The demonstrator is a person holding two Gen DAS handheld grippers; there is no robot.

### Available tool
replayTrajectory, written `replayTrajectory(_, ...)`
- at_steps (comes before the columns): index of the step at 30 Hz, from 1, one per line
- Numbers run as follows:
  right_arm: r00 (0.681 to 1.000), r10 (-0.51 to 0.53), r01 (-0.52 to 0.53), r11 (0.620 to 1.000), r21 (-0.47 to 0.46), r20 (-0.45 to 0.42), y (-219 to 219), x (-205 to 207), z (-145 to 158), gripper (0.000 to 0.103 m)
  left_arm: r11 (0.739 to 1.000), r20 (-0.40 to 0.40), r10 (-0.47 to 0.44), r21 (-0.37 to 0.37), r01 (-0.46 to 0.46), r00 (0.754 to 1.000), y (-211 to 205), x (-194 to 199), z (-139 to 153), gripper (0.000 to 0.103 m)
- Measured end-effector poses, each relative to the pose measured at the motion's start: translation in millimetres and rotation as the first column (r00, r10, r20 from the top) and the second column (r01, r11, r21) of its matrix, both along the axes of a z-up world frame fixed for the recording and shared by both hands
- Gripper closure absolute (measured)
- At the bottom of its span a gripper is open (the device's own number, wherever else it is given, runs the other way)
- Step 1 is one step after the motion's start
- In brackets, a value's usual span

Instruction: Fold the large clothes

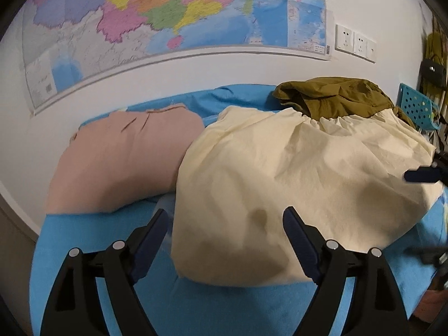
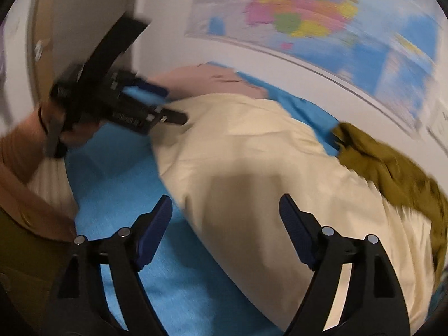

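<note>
over the blue bed cover (image 1: 84,240), the left wrist view looks forward and down along the left gripper (image 1: 225,221), whose two blue-padded fingers (image 1: 151,240) stand wide apart with nothing clamped between them. the near edge of the cream garment (image 1: 280,190) lies below the gap, the left finger out over bare cover. this cream piece is spread in a rounded, folded shape mid-bed. a pink garment (image 1: 120,162) lies folded to its left, toward the wall, and an olive garment (image 1: 333,96) sits bunched at its far end. a wall map (image 1: 173,14), sockets (image 1: 354,42) and a turquoise perforated basket (image 1: 417,106) show only here with any sharpness. at the right edge one dark fingertip of the right gripper (image 1: 420,175) pokes in.

from the right wrist view, blurred, the right gripper (image 2: 225,210) also points down at the bed, its fingers (image 2: 296,232) spread wide and holding nothing, the cream garment (image 2: 266,182) under the gap. only this view shows the person's hand (image 2: 75,128) gripping the left gripper (image 2: 168,103), tips at the cream garment's far corner, plus a bare forearm (image 2: 19,151).
</note>
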State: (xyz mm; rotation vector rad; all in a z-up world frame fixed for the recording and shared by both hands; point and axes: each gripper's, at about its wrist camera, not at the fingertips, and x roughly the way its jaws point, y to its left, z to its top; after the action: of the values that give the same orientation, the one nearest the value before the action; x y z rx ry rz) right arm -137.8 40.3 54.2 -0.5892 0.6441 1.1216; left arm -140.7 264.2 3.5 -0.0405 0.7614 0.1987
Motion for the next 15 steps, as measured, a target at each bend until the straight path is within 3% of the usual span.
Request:
replayTrajectory(6,0.99,0.055,-0.038,0.99,-0.134,0.129,28,-13,-34,0.027,0.999,-0.019,0.023,-0.041,-0.023,1.0,8,-10,-8,0.022)
replayTrajectory(11,0.982,0.056,-0.026,0.985,-0.168,0.179,35,-11,-44,0.029,0.997,-0.024,0.033,-0.073,-0.035,0.999,13,-16,-11,0.022)
replayTrajectory(15,0.974,0.079,-0.039,0.982,-0.185,0.213,41,-11,-53,0.03,0.989,-0.013,0.032,-0.145,-0.034,0.999,22,-26,-14,0.022)
